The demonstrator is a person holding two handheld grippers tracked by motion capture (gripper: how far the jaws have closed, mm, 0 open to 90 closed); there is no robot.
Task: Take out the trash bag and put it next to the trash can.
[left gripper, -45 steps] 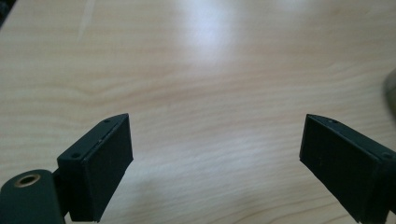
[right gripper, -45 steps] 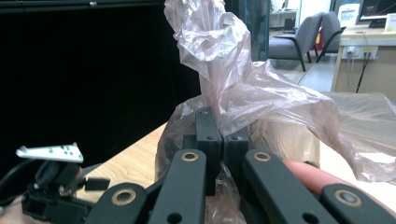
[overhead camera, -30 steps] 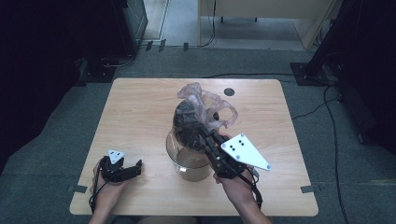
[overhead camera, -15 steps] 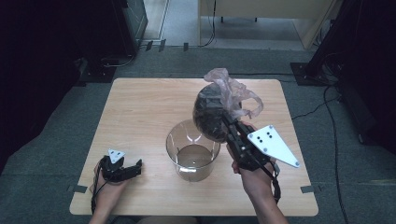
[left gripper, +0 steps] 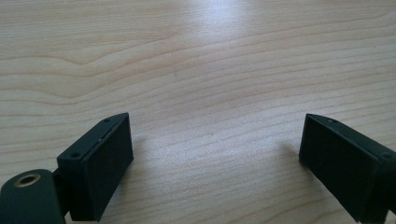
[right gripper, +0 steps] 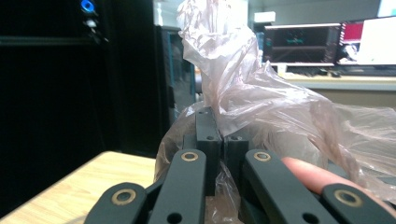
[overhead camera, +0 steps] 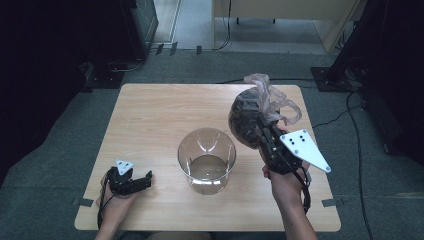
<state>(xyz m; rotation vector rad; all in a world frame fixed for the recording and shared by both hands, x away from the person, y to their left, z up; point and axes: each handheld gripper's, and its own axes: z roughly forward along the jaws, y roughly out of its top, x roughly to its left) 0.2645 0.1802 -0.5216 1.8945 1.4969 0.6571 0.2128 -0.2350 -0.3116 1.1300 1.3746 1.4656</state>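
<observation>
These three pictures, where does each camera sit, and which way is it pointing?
High view: above the person's side, looking forward and down on the table; both forearms show.
Left gripper view: on the left gripper, facing bare tabletop between open jaws.
Right gripper view: on the right gripper, facing outward, jaws shut on the plastic bag.
Shared: that bag, also seen from above.

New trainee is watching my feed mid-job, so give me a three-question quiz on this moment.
1. True or false: the right gripper is shut on the plastic bag.
2. The glass bowl stands: A) left of the bag, B) right of it, C) under it.
3. How do the left gripper's jaws stand?

Key: 1 true. 2 A. 3 Wide apart, over bare table.
</observation>
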